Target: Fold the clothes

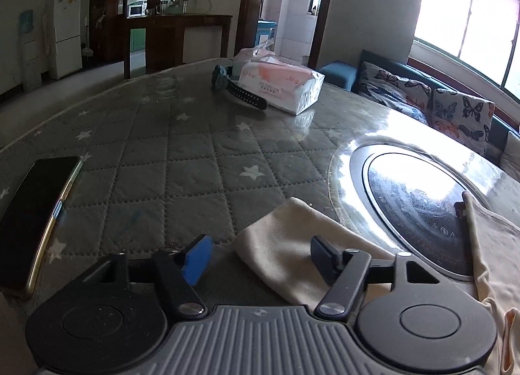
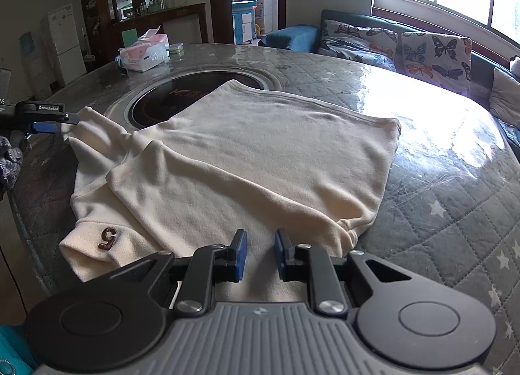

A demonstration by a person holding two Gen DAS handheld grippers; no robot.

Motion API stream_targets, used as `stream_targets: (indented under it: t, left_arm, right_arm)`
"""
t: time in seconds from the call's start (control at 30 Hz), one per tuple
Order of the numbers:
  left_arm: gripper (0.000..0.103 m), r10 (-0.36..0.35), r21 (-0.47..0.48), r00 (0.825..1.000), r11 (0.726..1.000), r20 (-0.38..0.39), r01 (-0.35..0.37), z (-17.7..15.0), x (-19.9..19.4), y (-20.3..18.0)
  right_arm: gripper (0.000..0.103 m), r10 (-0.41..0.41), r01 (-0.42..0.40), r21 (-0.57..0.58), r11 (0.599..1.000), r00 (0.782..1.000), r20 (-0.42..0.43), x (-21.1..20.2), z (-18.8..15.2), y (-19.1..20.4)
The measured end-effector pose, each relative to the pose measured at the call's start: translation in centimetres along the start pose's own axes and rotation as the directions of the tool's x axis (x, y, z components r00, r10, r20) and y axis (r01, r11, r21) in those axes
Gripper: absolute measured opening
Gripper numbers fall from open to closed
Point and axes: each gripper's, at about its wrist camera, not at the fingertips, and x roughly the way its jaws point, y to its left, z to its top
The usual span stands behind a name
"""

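Observation:
A cream long-sleeved top [image 2: 247,160] lies flat on the round table [image 2: 438,186], partly over the inset hob [image 2: 169,98]. One cuff near me bears a brown "5" [image 2: 109,238]. My right gripper [image 2: 260,254] sits at the top's near edge, its blue pads close together with cream fabric filling the gap. The far sleeve end [image 1: 279,245] lies between the fingers of my left gripper [image 1: 261,258], which stands open; its right finger is over the cloth and its blue left pad is off it. In the right wrist view the left gripper [image 2: 61,123] is at that sleeve's tip.
A phone [image 1: 35,212] lies at the table's left edge. A tissue pack [image 1: 282,85] and a dark watch [image 1: 237,89] sit at the far side. A sofa with butterfly cushions [image 2: 435,50] runs behind the table. A knitted sleeve [image 2: 9,160] shows at the left.

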Motion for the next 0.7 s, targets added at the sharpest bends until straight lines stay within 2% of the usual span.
stream_targets:
  t: [0.07,0.1,0.17,0.2,0.33,0.47,0.57,0.63,0.7]
  left_arm:
    - [0.050,-0.002,0.005,1.000,1.000,0.004,0.002,-0.1,-0.1,-0.1]
    - [0.043,-0.002,0.006,1.000,1.000,0.004,0.002,-0.1,-0.1,-0.1]
    - [0.034,-0.004,0.006,1.000,1.000,0.005,0.004,0.0,-0.1,-0.1]
    - [0.025,-0.009,0.000,1.000,1.000,0.004,0.009,0.1,-0.1,-0.1]
    - [0.011,-0.036,-0.012,0.999,0.999,0.029,0.037,0.9,-0.3,0.0]
    - [0.010,-0.036,0.028,0.994,0.999,0.099,0.034,2.1,-1.0,-0.7]
    - [0.010,-0.015,0.049,0.996,0.999,0.089,0.011,2.6,-0.6,-1.1]
    - [0.012,-0.039,0.080,0.996,0.996,0.086,0.032,2.6,-0.9,-1.5]
    - [0.014,-0.066,0.151,0.992,0.987,0.107,0.049,2.1,-1.7,-2.5]
  right_arm:
    - [0.018,-0.001,0.001,-0.001,1.000,1.000,0.001,0.0,0.0,0.1]
    - [0.018,-0.002,0.002,-0.002,1.000,1.000,0.001,0.1,0.0,0.1]
    - [0.018,-0.002,0.002,-0.002,1.000,1.000,0.003,0.1,0.0,0.1]
    - [0.018,-0.002,0.002,-0.001,1.000,1.000,0.004,0.1,0.0,0.2]
    - [0.018,-0.003,0.003,-0.001,1.000,1.000,0.005,0.0,0.0,0.2]
    - [0.018,-0.004,0.004,0.000,1.000,1.000,0.006,0.0,0.0,0.3]
    - [0.018,-0.002,0.002,-0.001,1.000,1.000,0.006,0.0,0.0,0.4]
    - [0.018,-0.002,0.002,-0.001,1.000,1.000,0.006,0.0,0.0,0.4]
    - [0.018,-0.001,0.001,0.000,1.000,1.000,0.005,0.0,0.0,0.4]
